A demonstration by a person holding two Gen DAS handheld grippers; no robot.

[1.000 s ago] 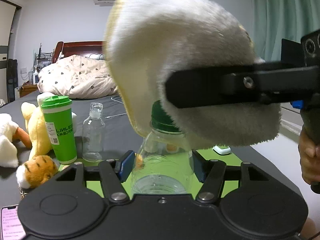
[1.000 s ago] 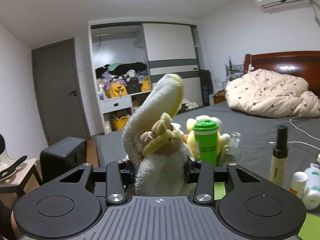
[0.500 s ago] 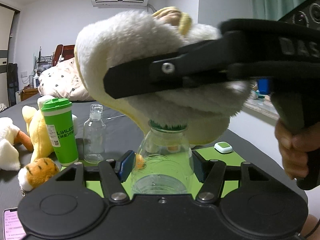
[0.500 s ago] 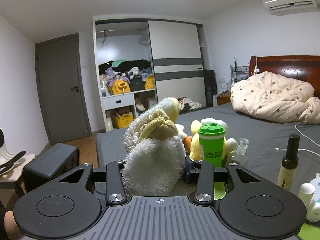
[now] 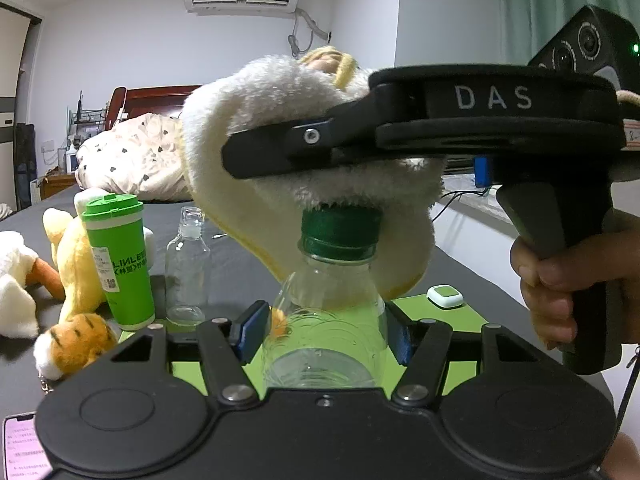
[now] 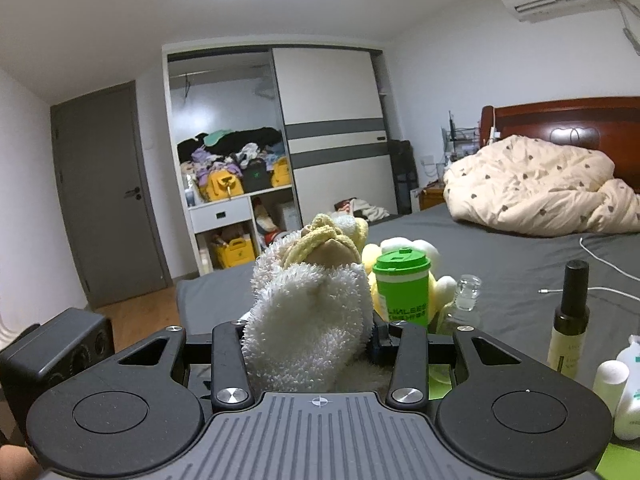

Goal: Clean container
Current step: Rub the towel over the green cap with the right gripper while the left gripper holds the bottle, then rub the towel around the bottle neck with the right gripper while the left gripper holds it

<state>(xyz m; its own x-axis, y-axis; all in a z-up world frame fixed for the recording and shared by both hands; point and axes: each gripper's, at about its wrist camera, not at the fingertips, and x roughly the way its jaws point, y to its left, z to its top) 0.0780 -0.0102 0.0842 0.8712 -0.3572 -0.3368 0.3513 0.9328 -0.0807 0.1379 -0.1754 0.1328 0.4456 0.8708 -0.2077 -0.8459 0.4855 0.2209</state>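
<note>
A clear plastic bottle point(image 5: 326, 332) with a dark green cap point(image 5: 339, 229) stands upright between the blue pads of my left gripper point(image 5: 325, 334), which is shut on its body. Above it, my right gripper point(image 5: 304, 152) comes in from the right, shut on a fluffy white and yellow cloth point(image 5: 288, 120). The cloth drapes over and rests on the bottle's cap. In the right wrist view the same cloth point(image 6: 308, 320) fills the space between my right gripper's point(image 6: 310, 344) fingers and hides the bottle below.
A green lidded cup point(image 5: 118, 260), a small empty glass bottle point(image 5: 187, 268) and plush toys point(image 5: 76, 336) stand to the left on the dark surface. A phone point(image 5: 22, 448) lies at lower left. A dark-capped bottle point(image 6: 570, 316) and white containers point(image 6: 624, 384) stand to the right.
The right gripper has swung the cloth down and across so it now sits lower on the bottle's cap. The left gripper and bottle have stayed in place.
</note>
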